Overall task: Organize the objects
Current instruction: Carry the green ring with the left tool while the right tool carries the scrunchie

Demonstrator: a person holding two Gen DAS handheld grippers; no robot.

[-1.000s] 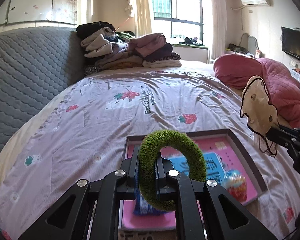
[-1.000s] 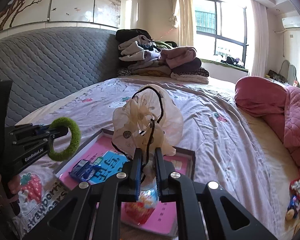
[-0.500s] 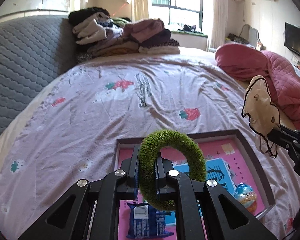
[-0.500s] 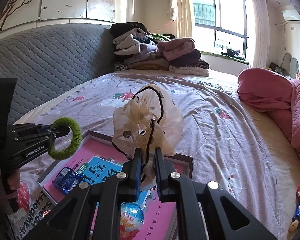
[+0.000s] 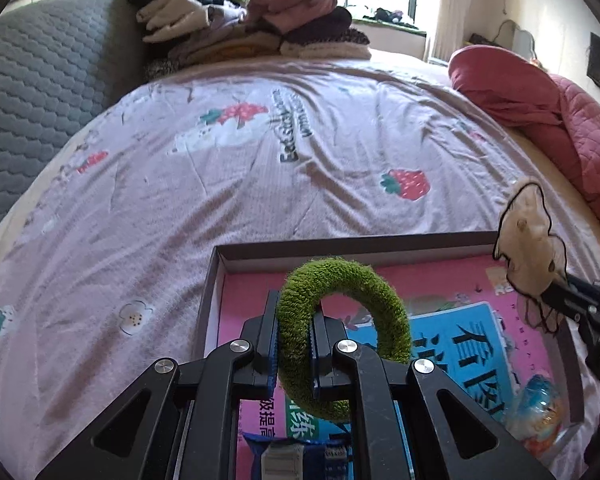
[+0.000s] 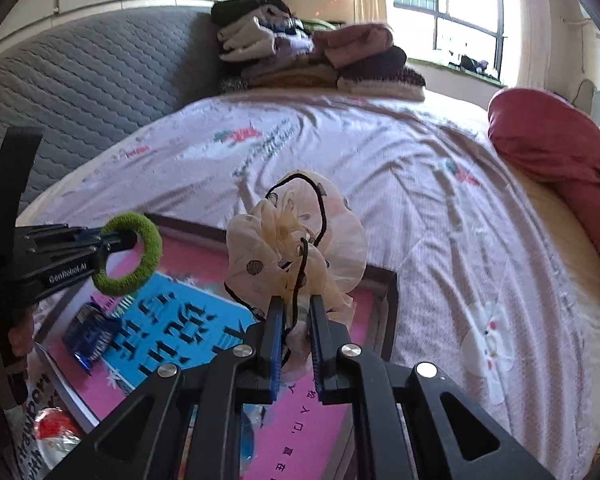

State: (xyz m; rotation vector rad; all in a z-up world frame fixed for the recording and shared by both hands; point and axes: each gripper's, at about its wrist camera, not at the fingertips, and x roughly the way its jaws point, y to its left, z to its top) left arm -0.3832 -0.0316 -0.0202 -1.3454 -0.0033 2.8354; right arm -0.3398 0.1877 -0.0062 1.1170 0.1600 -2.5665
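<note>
Over the shallow box (image 5: 380,250) on the bed, both claws have dropped closer, left claw (image 5: 294,344) clamping the green hair ring (image 5: 384,312), right claw (image 6: 296,332) pinching the cream scrunchie (image 6: 296,236), so release looks next

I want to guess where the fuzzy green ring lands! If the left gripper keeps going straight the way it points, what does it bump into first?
Probably the pink-lined tray on the bed; the left gripper, shut on the green ring, points down into it, though depth is unclear.
</note>
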